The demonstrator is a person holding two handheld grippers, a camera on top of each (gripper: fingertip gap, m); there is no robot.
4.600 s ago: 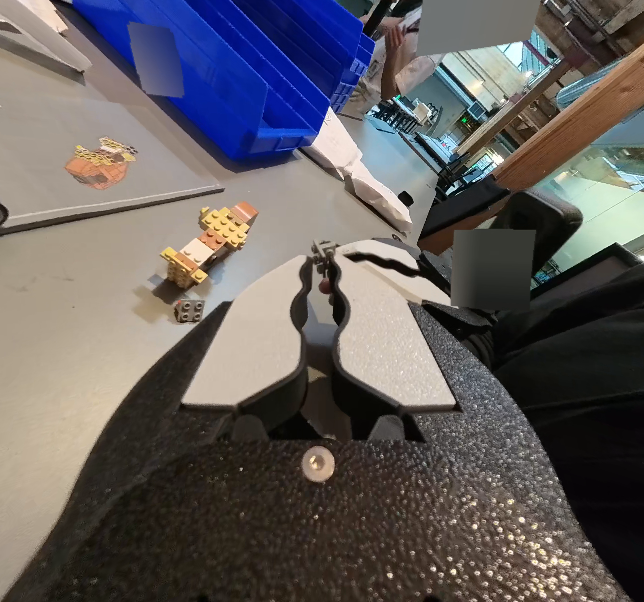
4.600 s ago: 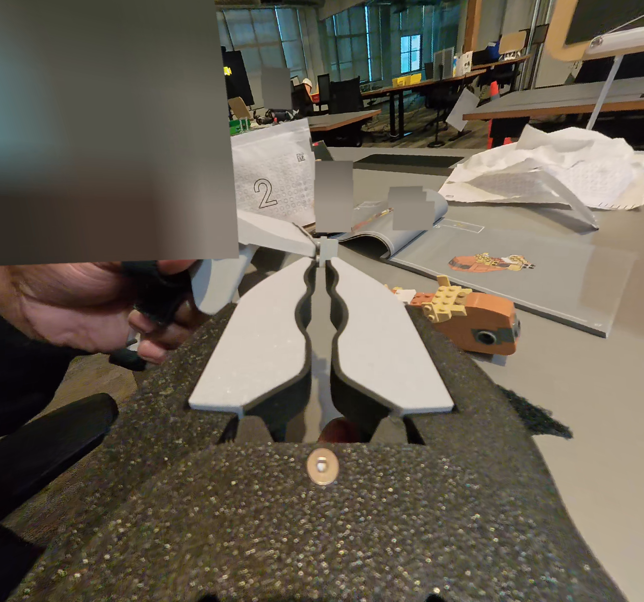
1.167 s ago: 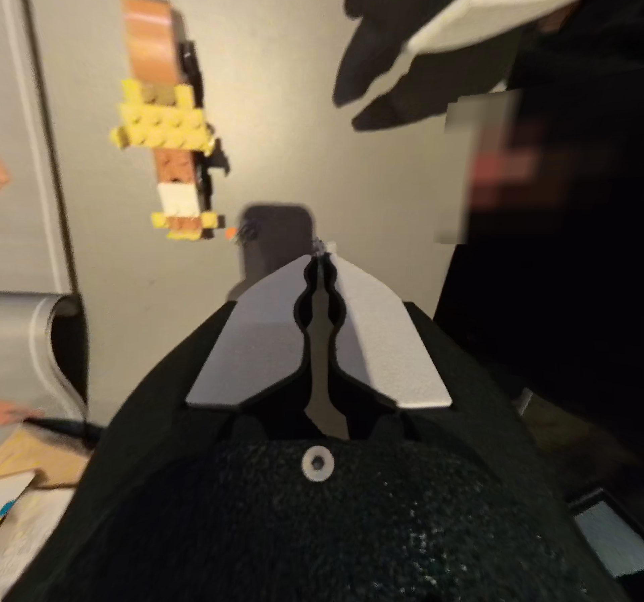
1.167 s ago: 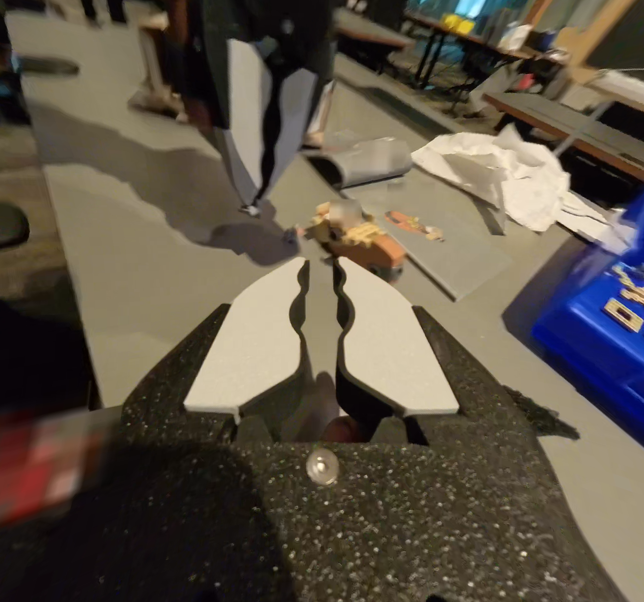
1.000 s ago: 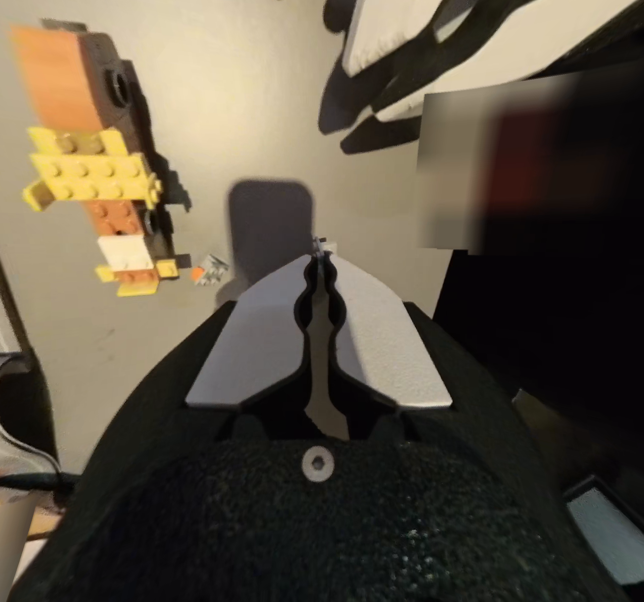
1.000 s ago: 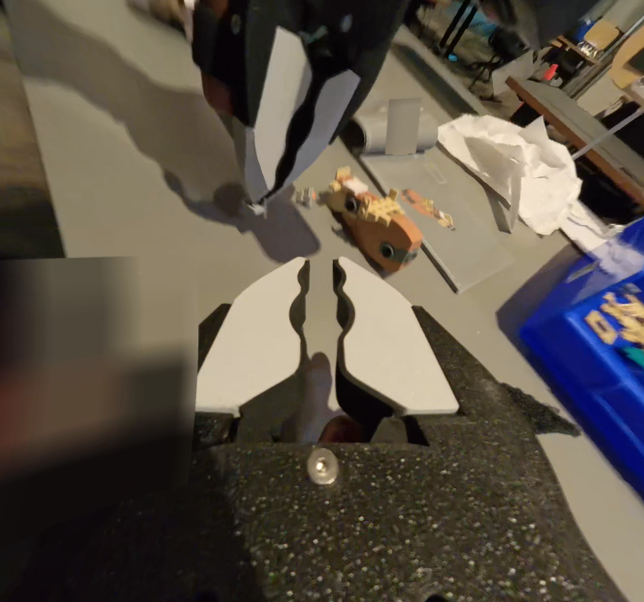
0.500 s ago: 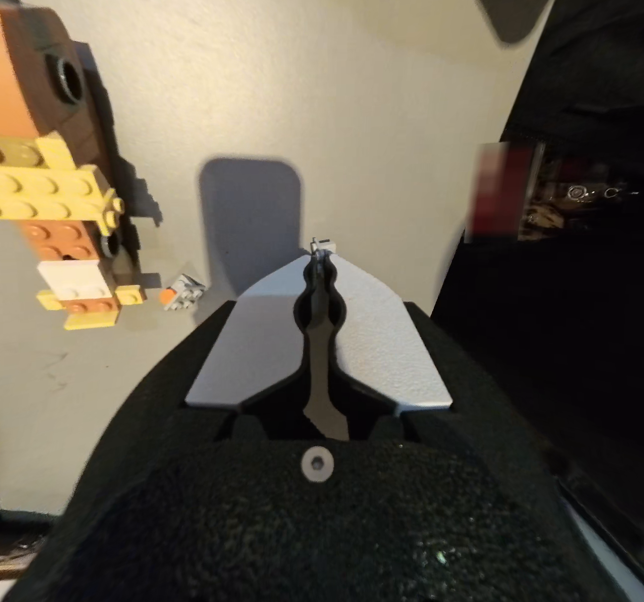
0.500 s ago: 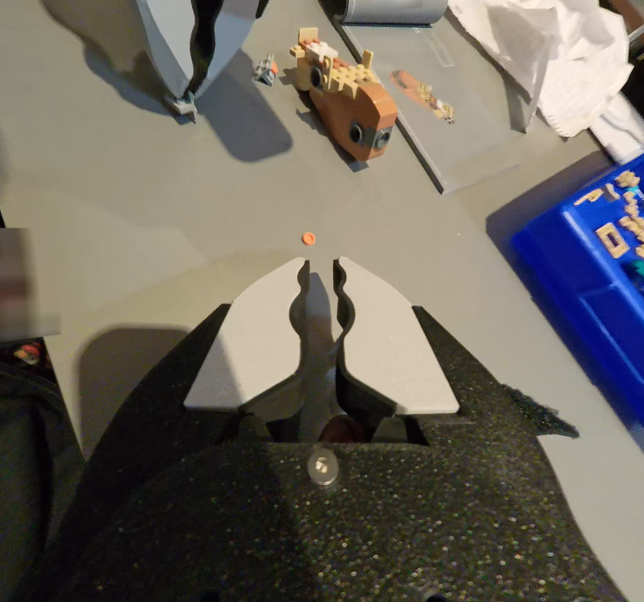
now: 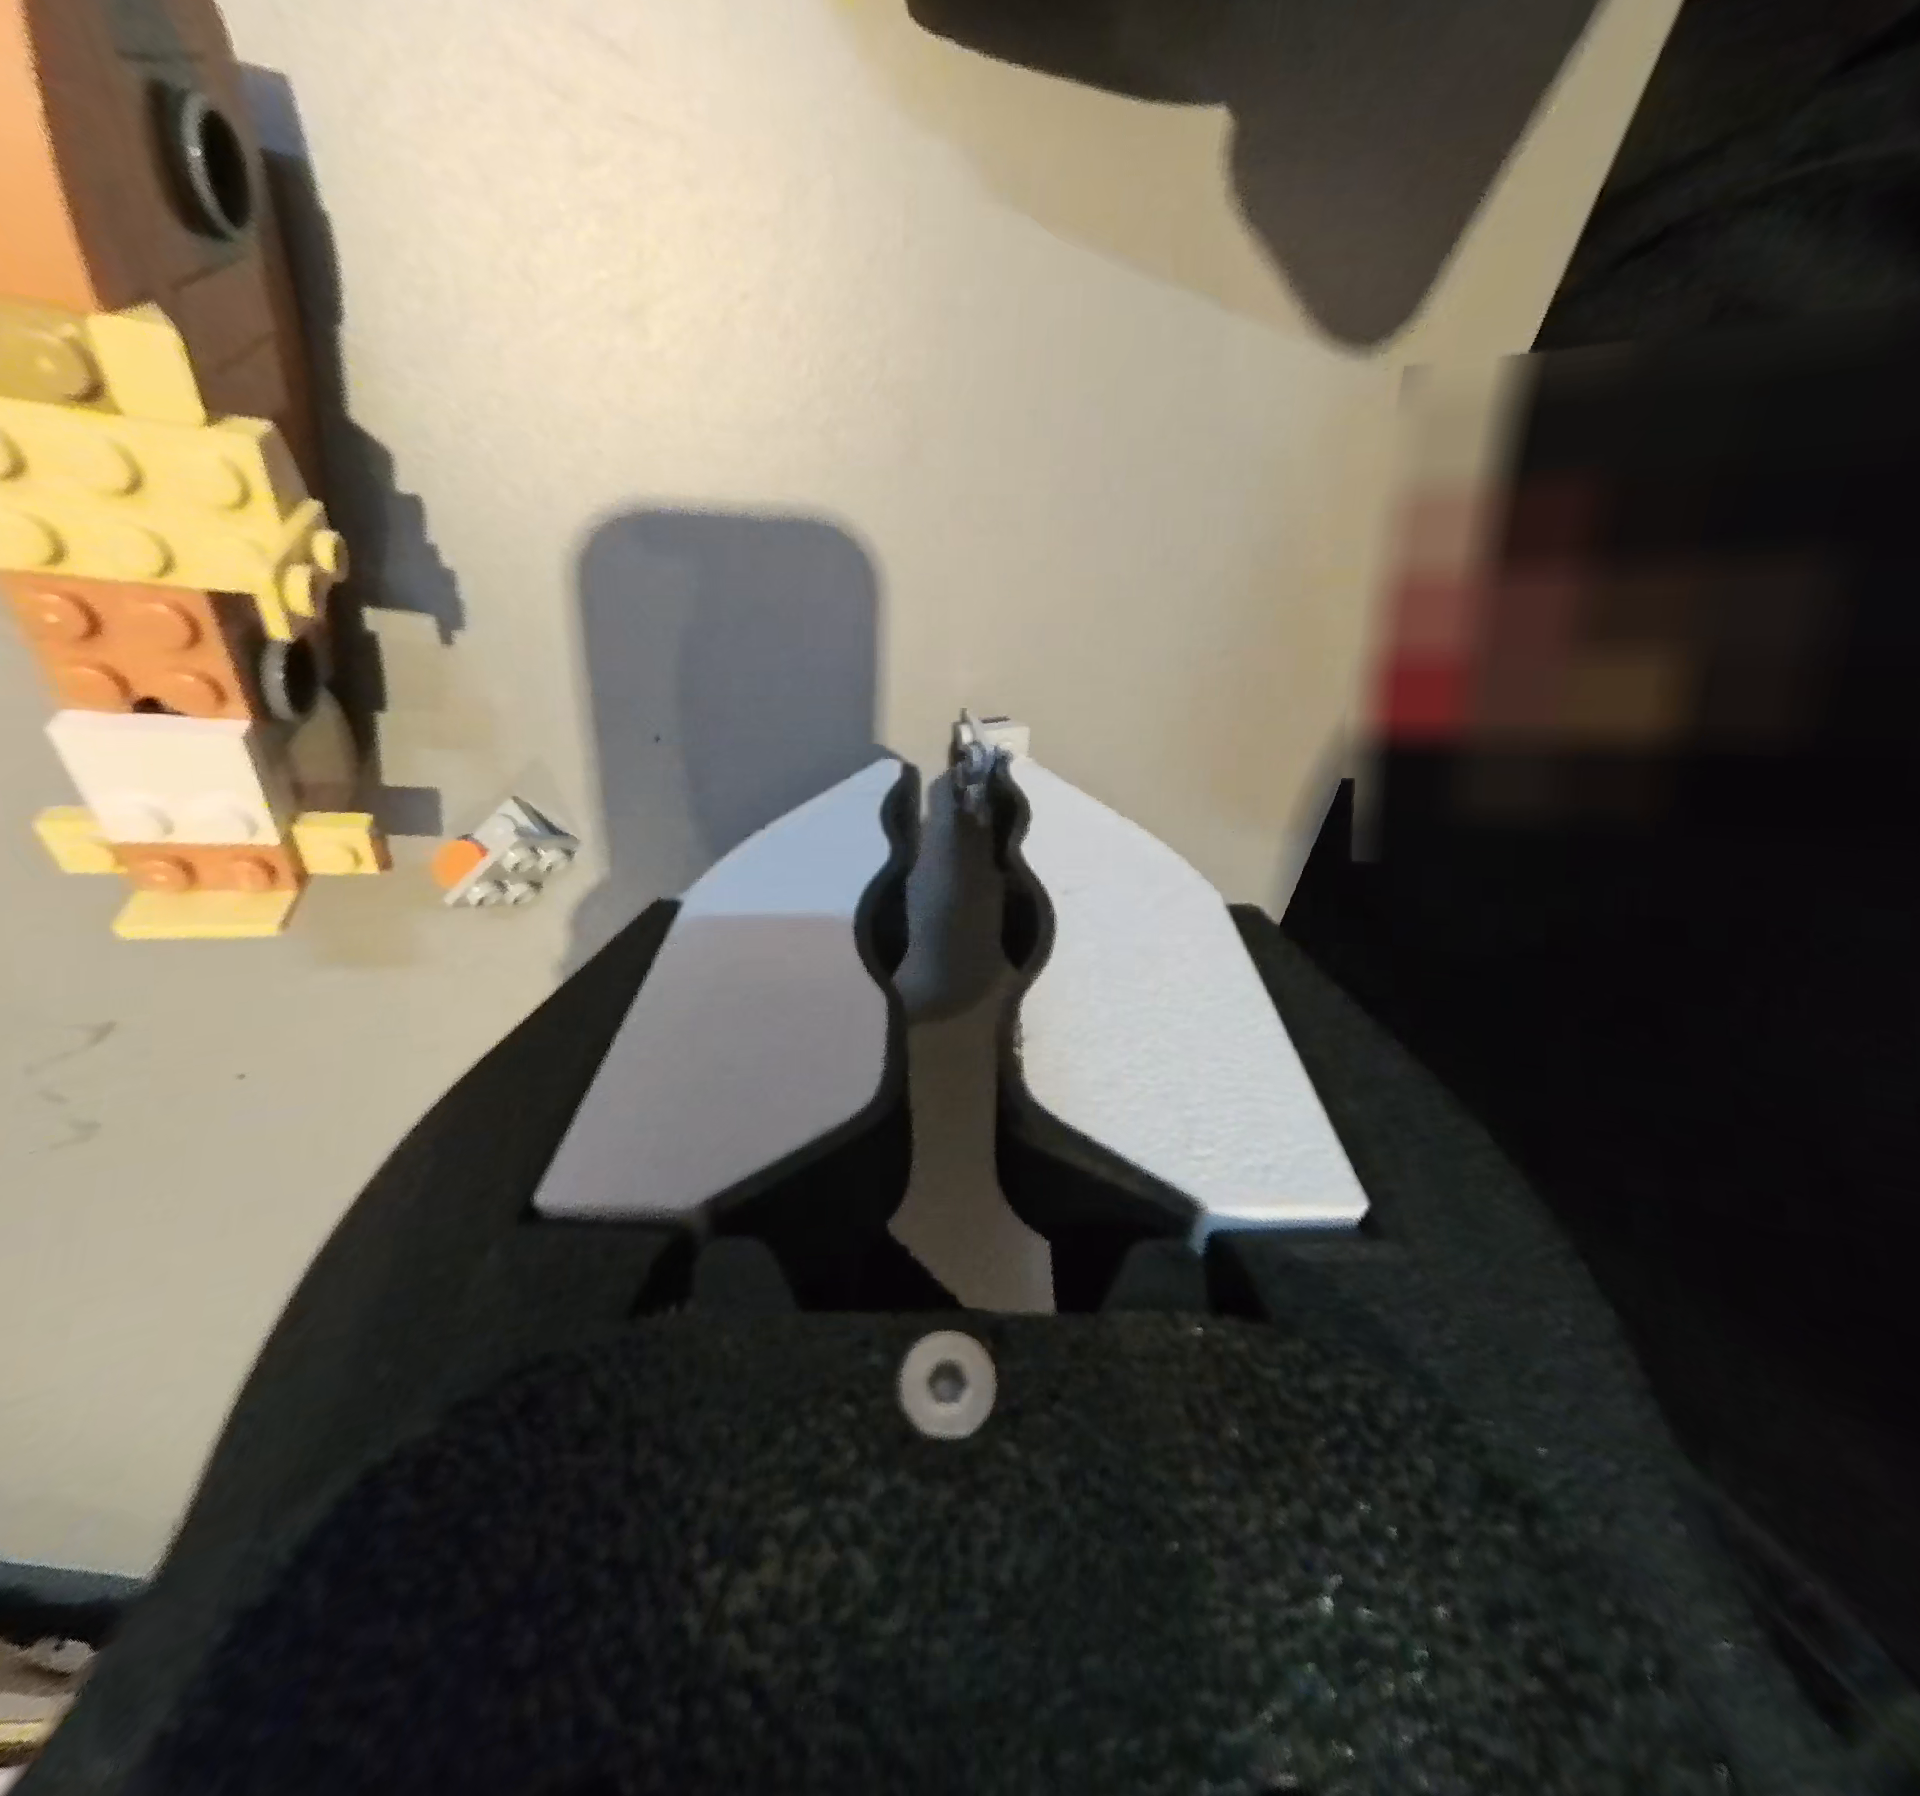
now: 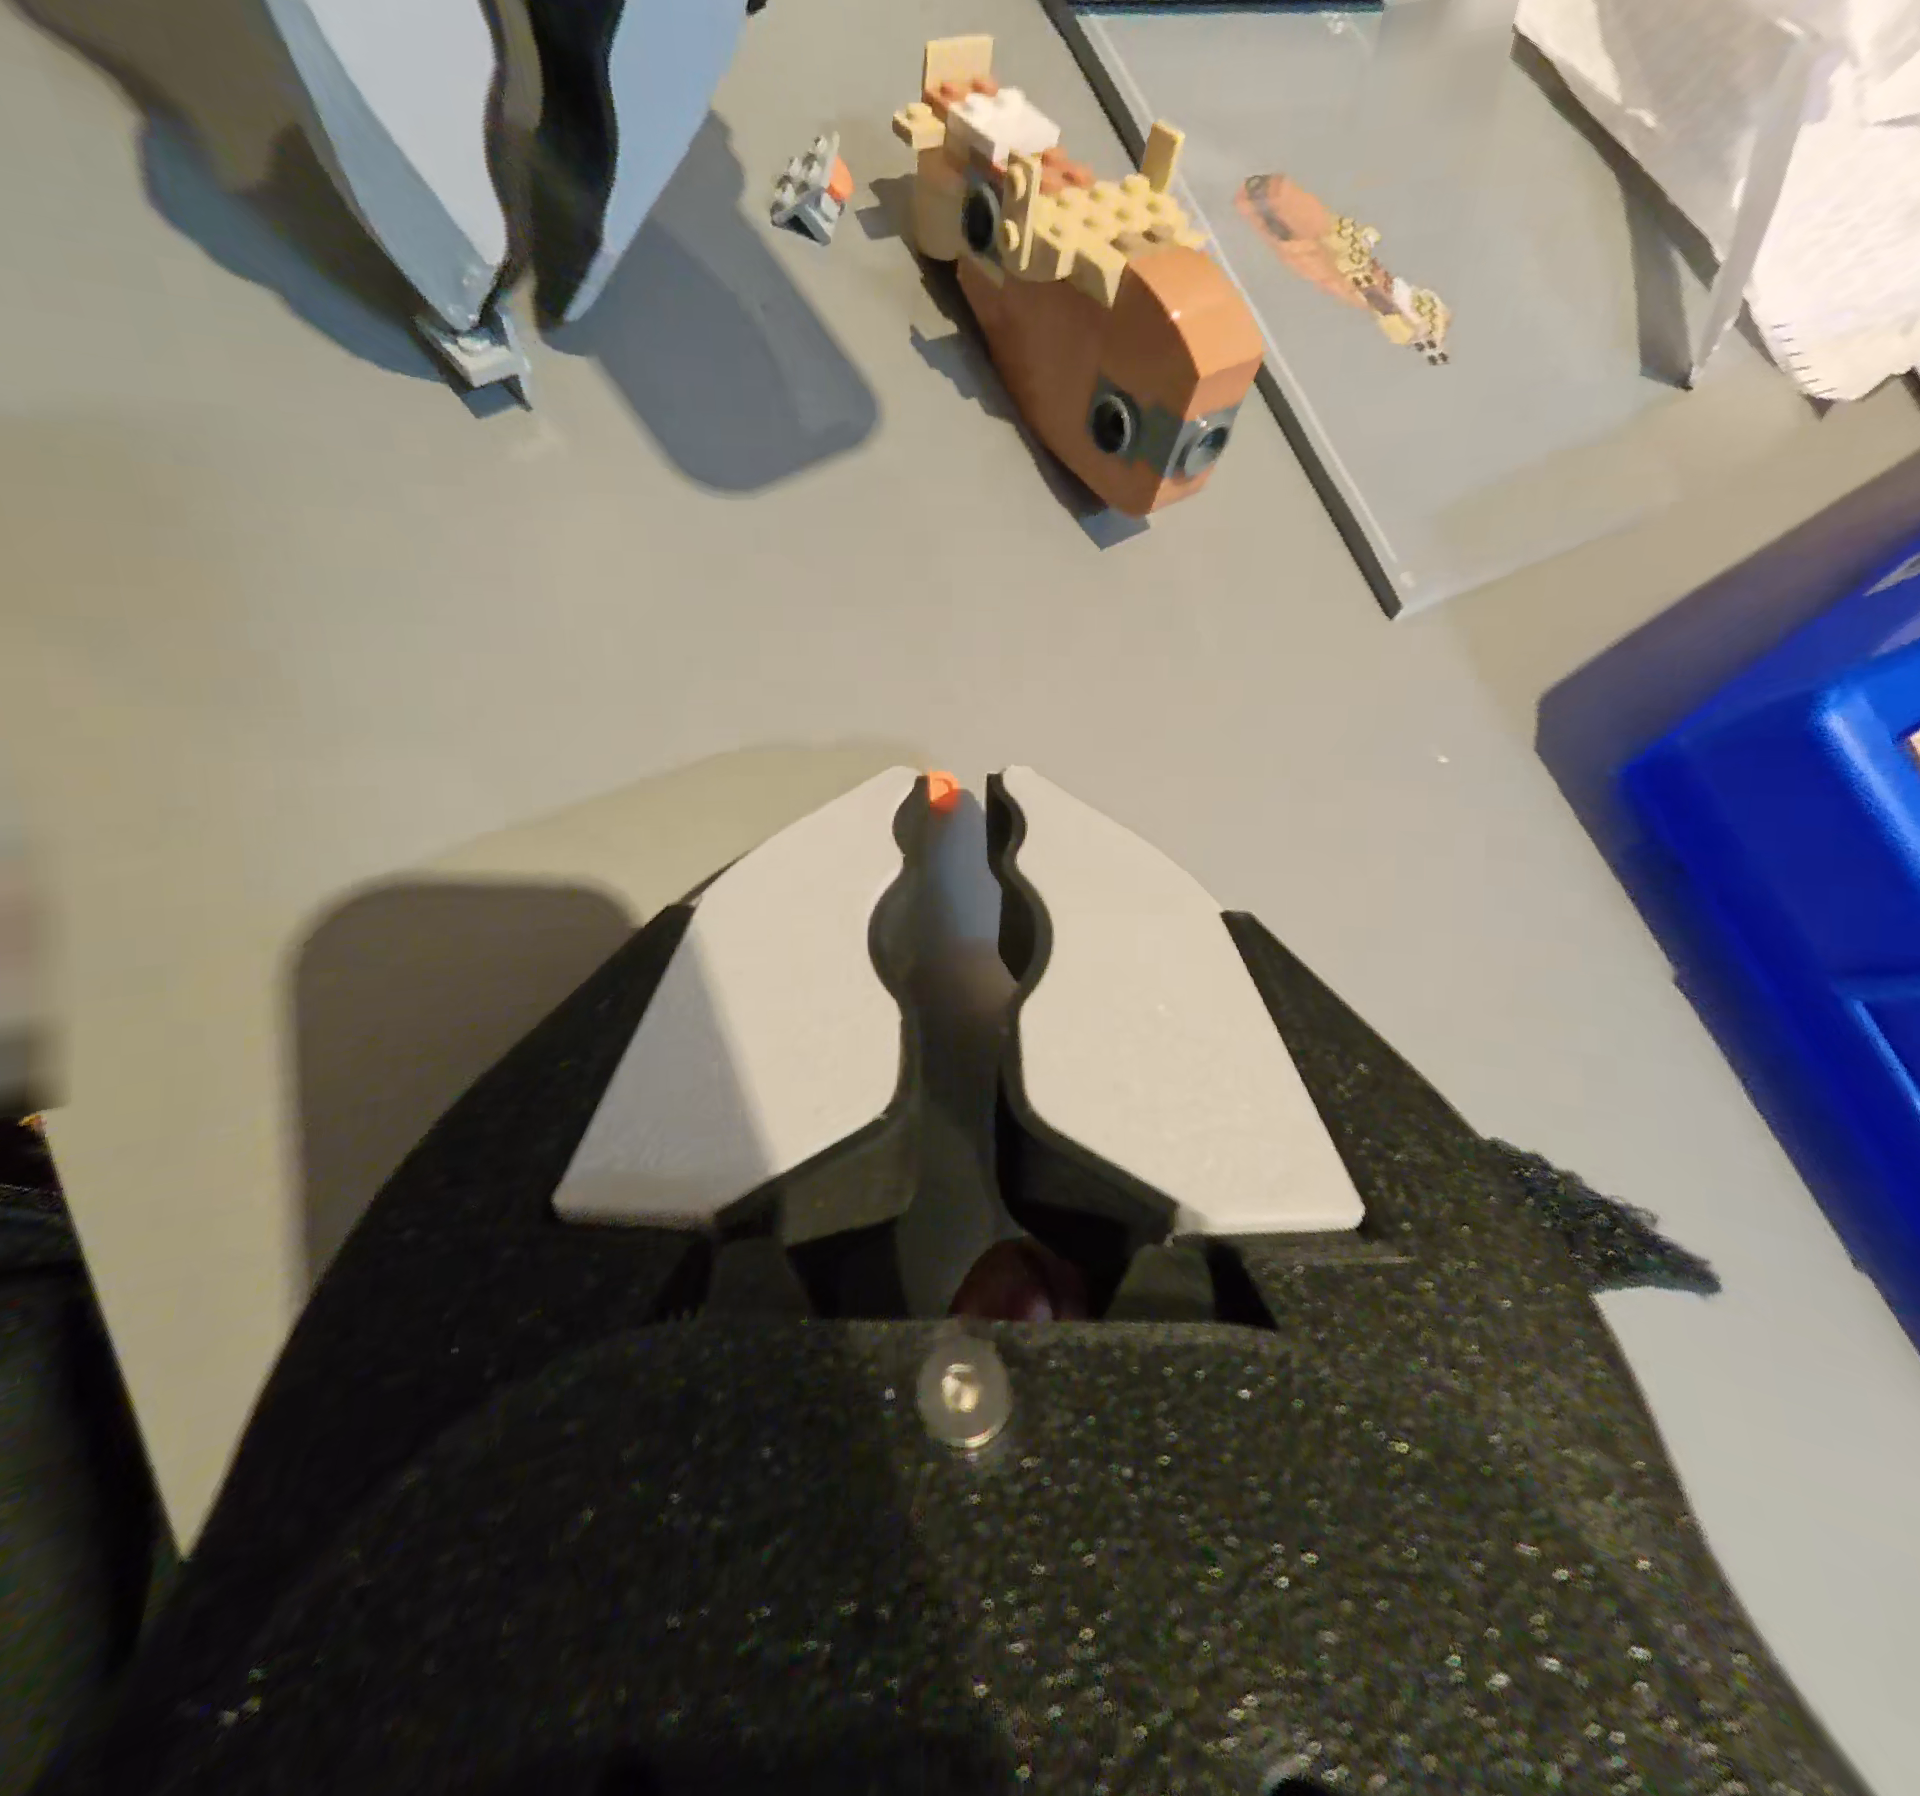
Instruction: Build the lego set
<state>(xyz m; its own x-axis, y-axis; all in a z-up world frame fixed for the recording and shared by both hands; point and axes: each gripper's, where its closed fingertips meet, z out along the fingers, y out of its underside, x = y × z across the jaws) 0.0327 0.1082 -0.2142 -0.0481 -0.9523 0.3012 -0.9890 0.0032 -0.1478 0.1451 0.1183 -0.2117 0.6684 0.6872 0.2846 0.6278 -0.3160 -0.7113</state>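
Orange is the colour that matters: a small round orange stud (image 10: 941, 792) lies flat on the grey tabletop (image 10: 520, 624), sitting right at the tips of the right claw (image 10: 951, 790), just inside its left fingertip (image 10: 894, 790). The right claw's fingers stand slightly spread, a narrow gap between them, with nothing pinched yet. Since the stud is off-centre toward the left finger and has no long axis to line up with, the coming move seems to turn on a small leftward shift before the fingers press together around its rim.

Far to the left in the right wrist view, the left claw (image 10: 488, 323) points down at the tabletop with its fingers pressed onto a small grey piece (image 10: 480, 356) at the tips; the left wrist view shows the same grey piece (image 9: 985, 738) held there. The left claw is well apart from the stud, so the right one is clearly the nearer.

Between them, toward the far side, the half-built brown and tan model (image 10: 1081, 292) lies on its side, with a little grey plate carrying an orange dot (image 10: 812, 188) just beside its tail end. An open instruction booklet (image 10: 1455, 292) lies right of the model, crumpled white paper (image 10: 1714, 84) beyond it, and a blue bin (image 10: 1787, 863) at the right edge.
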